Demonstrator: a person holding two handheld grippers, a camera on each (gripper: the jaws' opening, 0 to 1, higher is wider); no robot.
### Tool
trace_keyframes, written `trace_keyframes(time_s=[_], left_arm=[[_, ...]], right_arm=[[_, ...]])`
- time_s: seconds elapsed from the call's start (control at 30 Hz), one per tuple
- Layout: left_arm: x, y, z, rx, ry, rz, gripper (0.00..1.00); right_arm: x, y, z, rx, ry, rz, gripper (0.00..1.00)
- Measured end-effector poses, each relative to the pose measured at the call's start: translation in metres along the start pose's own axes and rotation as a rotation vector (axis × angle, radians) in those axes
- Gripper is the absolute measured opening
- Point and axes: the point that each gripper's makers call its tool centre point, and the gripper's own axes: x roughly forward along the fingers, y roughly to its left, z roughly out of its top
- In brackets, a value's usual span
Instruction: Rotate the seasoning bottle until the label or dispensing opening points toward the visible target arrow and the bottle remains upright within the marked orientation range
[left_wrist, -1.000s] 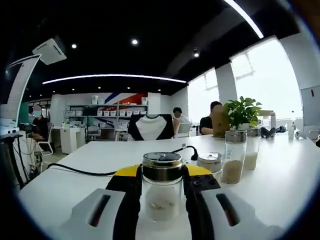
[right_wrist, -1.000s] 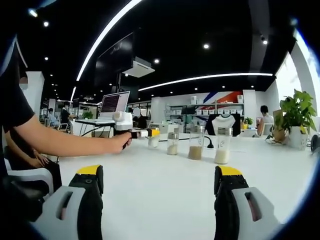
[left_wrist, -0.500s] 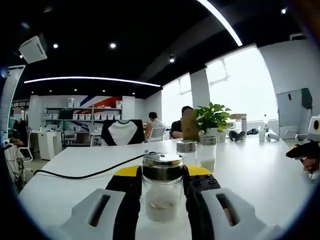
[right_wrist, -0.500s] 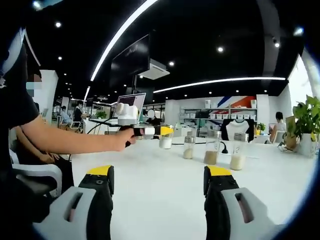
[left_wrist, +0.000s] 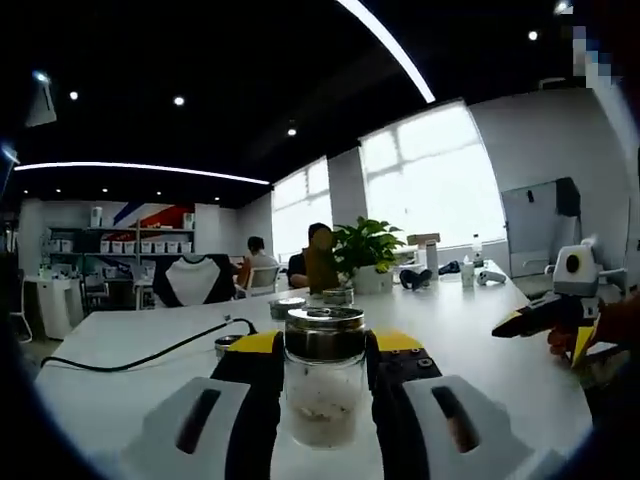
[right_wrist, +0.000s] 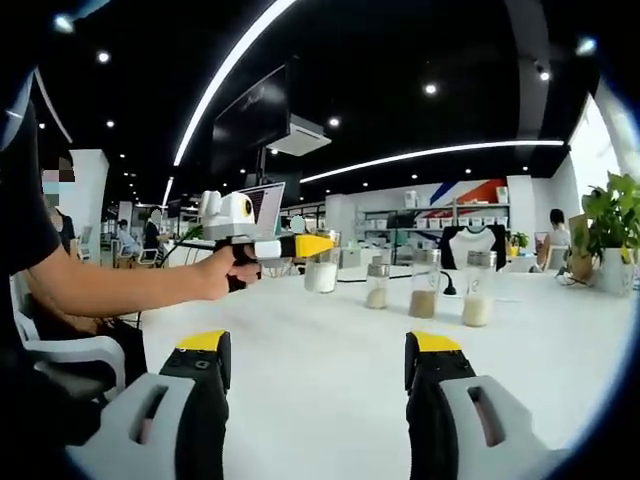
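A clear glass seasoning bottle (left_wrist: 321, 392) with a metal lid stands upright on the white table (left_wrist: 470, 335), a little pale seasoning at its bottom. My left gripper (left_wrist: 322, 405) is shut on it, black jaws with yellow tips pressing both sides. In the right gripper view the same bottle (right_wrist: 321, 272) sits at the yellow tip of the left gripper (right_wrist: 262, 247), held out by a person's hand. My right gripper (right_wrist: 315, 395) hovers low over the table (right_wrist: 320, 330), jaws wide apart with nothing between them. It also appears as the right gripper (left_wrist: 545, 315) at the right edge.
Three more seasoning bottles (right_wrist: 377, 285) (right_wrist: 424, 284) (right_wrist: 478, 289) stand in a row past the held one. A black cable (left_wrist: 140, 353) runs across the table. A potted plant (left_wrist: 363, 250) and people seated at the far end stand behind. A laptop (right_wrist: 262, 203) is at the back left.
The left gripper has turned with the bottle still in its jaws, so its view has swung toward the window and the right gripper. The right gripper's jaws stay apart.
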Motion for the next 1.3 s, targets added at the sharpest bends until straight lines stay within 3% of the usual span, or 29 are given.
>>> trace_keyframes(time_s=[0.2, 0.3, 0.4, 0.57, 0.77, 0.9, 1.3], left_arm=[[-0.008, -0.027, 0.005, -0.011, -0.022, -0.065, 0.34], [-0.013, -0.034, 0.009, -0.014, -0.048, -0.059, 0.34], [-0.017, -0.043, 0.01, -0.04, -0.054, -0.094, 0.34], [-0.022, -0.064, 0.005, -0.029, -0.034, -0.133, 0.34], [-0.028, -0.101, 0.006, -0.079, -0.034, -0.257, 0.34], [-0.033, -0.122, 0.013, -0.131, -0.069, -0.337, 0.34], [-0.045, -0.169, 0.014, -0.165, -0.069, -0.513, 0.34]], right_arm=[[0.004, 0.01, 0.0, -0.021, -0.005, 0.023, 0.68], [0.003, 0.017, 0.006, -0.029, -0.036, 0.047, 0.6], [0.003, 0.023, 0.012, -0.028, -0.059, 0.068, 0.52], [0.003, 0.028, 0.015, -0.026, -0.064, 0.084, 0.45], [0.003, 0.034, 0.018, 0.001, -0.078, 0.109, 0.39], [0.005, 0.038, 0.015, -0.007, -0.065, 0.119, 0.37], [0.009, 0.052, 0.012, -0.02, -0.061, 0.165, 0.36]])
